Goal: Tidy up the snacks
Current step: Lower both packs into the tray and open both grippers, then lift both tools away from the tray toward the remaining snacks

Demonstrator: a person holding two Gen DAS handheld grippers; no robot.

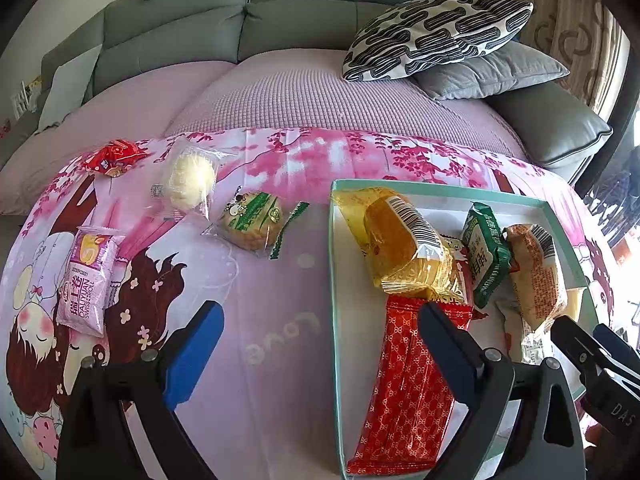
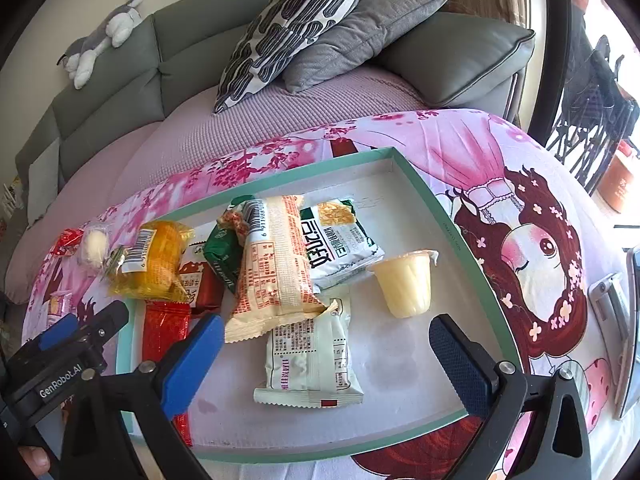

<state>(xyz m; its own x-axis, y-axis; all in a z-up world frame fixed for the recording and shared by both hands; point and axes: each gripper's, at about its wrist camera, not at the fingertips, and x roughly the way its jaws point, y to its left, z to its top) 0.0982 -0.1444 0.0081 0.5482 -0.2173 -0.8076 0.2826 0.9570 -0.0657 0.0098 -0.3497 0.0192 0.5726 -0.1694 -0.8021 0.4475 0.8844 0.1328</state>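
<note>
Currently itemised, left wrist view: left gripper (image 1: 320,320), lower centre of the frame, jaws wide apart, nothing between the pads. Its left finger stands over the printed cloth (image 1: 280,360), its right finger over the near end of a long red wrapper (image 1: 408,392) inside the teal-rimmed tray (image 1: 334,280).

Tray contents, right half of that frame: yellow cake packet (image 1: 404,248) overlapping the red wrapper's top; green packet (image 1: 486,252) beside it; pale orange-print packet (image 1: 536,276) at far right.

Loose on the cloth, left half of the frame: purple Swiss roll packet (image 1: 88,276), green-and-yellow biscuit packet (image 1: 252,220), clear-wrapped white bun (image 1: 190,180), small red packet (image 1: 114,156) in the upper left.

Right wrist view: right gripper (image 2: 324,344), lower centre, jaws spread wide, clamped on nothing. Between and just beyond its fingers a white-green packet (image 2: 308,360) lies flat on the tray floor, clear of the pads. Jelly cup (image 2: 406,284) stands upright to the right of centre. The left gripper's body shows at the lower left edge.
</note>
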